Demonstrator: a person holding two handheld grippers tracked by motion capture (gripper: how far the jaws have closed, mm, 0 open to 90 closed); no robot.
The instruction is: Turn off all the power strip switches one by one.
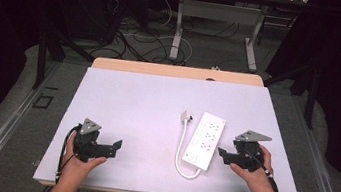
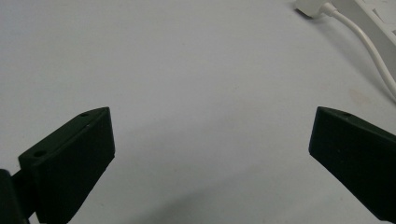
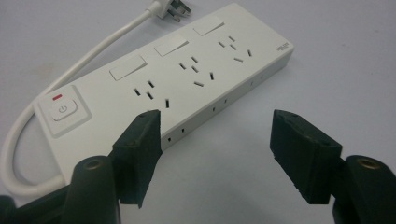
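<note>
Approaching the power strip (image 3: 163, 84) lying flat on the bench (image 1: 132, 101): right gripper (image 3: 215, 140) sits just beside its near long edge, fingers spread, nothing between them. Left gripper (image 2: 210, 154) idles wide open over bare bench. Next move probably needs squaring up on the strip's body or its plug (image 1: 186, 115) before pinching.

The left gripper (image 2: 210, 154) hovered over the pale table (image 2: 187, 70), its two black jaws spread wide at seven and four o'clock with nothing between them. Up at one o'clock lay a white plug (image 2: 310, 7), its cord (image 2: 369, 49) curving down beside the power strip (image 2: 380, 18).
</note>
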